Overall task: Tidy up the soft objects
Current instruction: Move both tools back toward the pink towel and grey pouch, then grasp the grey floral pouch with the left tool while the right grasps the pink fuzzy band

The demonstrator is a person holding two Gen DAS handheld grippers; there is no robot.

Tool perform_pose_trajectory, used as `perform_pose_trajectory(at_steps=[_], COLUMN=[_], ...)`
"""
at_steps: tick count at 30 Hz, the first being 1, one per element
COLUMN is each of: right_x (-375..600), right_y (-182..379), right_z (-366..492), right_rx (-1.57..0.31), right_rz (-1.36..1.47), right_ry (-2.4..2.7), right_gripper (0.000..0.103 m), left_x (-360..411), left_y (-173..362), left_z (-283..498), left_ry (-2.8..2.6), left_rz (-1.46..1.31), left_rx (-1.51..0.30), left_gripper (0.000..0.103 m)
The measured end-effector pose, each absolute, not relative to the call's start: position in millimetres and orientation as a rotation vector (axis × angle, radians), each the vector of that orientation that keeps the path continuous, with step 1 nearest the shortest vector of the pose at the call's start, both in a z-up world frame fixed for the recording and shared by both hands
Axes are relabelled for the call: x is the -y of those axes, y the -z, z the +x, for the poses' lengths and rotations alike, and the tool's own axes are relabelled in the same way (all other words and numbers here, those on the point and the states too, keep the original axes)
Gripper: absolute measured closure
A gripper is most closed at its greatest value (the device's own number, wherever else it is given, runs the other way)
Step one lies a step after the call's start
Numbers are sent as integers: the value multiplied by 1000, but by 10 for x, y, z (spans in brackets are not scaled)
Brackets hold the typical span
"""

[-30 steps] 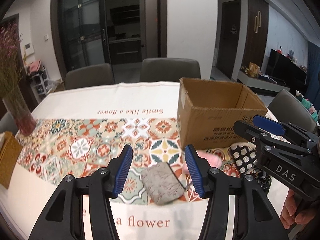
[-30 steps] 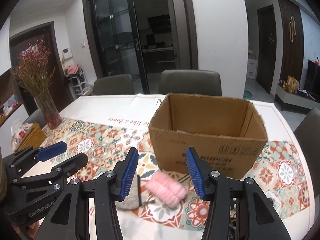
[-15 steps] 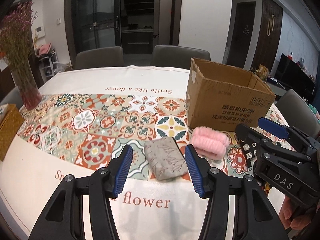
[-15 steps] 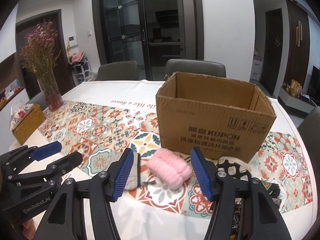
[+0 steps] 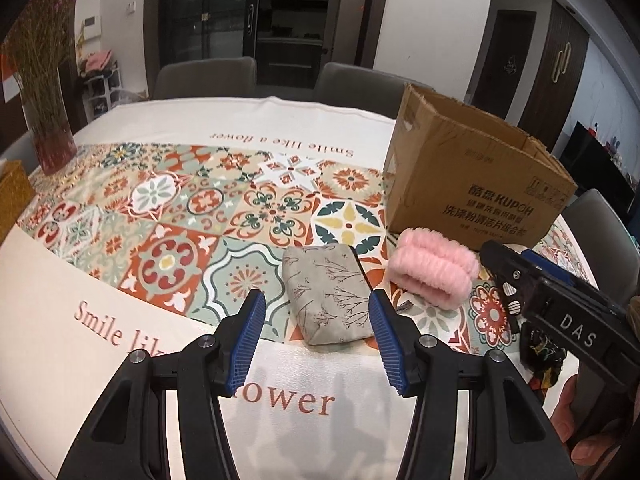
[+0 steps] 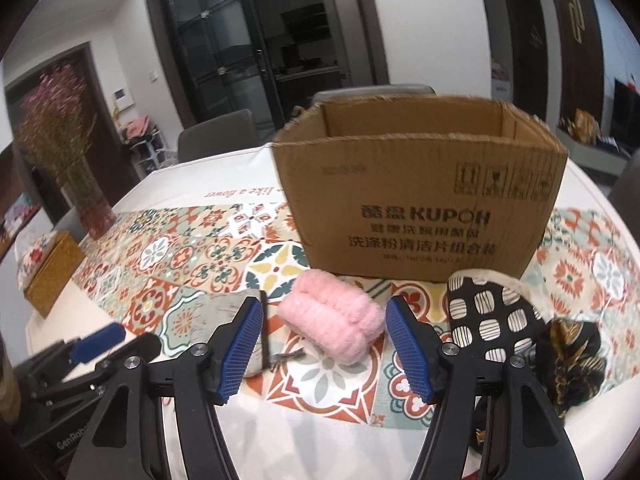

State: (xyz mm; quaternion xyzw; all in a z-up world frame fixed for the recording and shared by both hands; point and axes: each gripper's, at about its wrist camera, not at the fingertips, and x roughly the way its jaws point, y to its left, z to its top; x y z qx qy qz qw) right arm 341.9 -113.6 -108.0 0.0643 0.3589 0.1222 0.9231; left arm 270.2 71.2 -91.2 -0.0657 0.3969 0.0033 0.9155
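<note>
A grey floral pouch (image 5: 328,294) lies on the tablecloth just ahead of my open left gripper (image 5: 316,340), between the lines of its fingers. A fluffy pink roll (image 5: 432,274) lies to its right; in the right wrist view the pink roll (image 6: 330,320) sits just ahead of my open right gripper (image 6: 324,348). A black-and-white patterned cloth (image 6: 488,316) and a dark scarf (image 6: 572,356) lie to the right. An open cardboard box (image 6: 420,208) stands behind them. The right gripper also shows in the left wrist view (image 5: 560,312).
The table (image 5: 120,360) has a patterned tablecloth. A vase of dried flowers (image 5: 44,92) and a woven tissue box (image 6: 52,272) stand at the left side. Chairs (image 5: 204,76) stand behind the table. The left gripper shows at the lower left of the right wrist view (image 6: 80,356).
Both grippers have moved lower and closer to the table. The pouch now lies nearer the left fingers and the pink roll nearer the right fingers. Both stay open.
</note>
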Motion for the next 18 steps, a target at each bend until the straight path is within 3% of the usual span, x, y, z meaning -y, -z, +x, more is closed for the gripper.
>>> perform_pose_trajectory(at_steps=[11, 18], right_x=[1250, 1239], right_y=[1442, 1609], right_z=[3664, 3821], right_rx=[-808, -846], right_rz=[236, 268], right_ry=[-213, -203], right_gripper=[38, 38], left_x=[-698, -733], left_y=[1176, 1374], left_z=[2975, 3156], left_ry=[-24, -19], left_rz=[-159, -210], left_rx=[-870, -931], left_gripper=[51, 59])
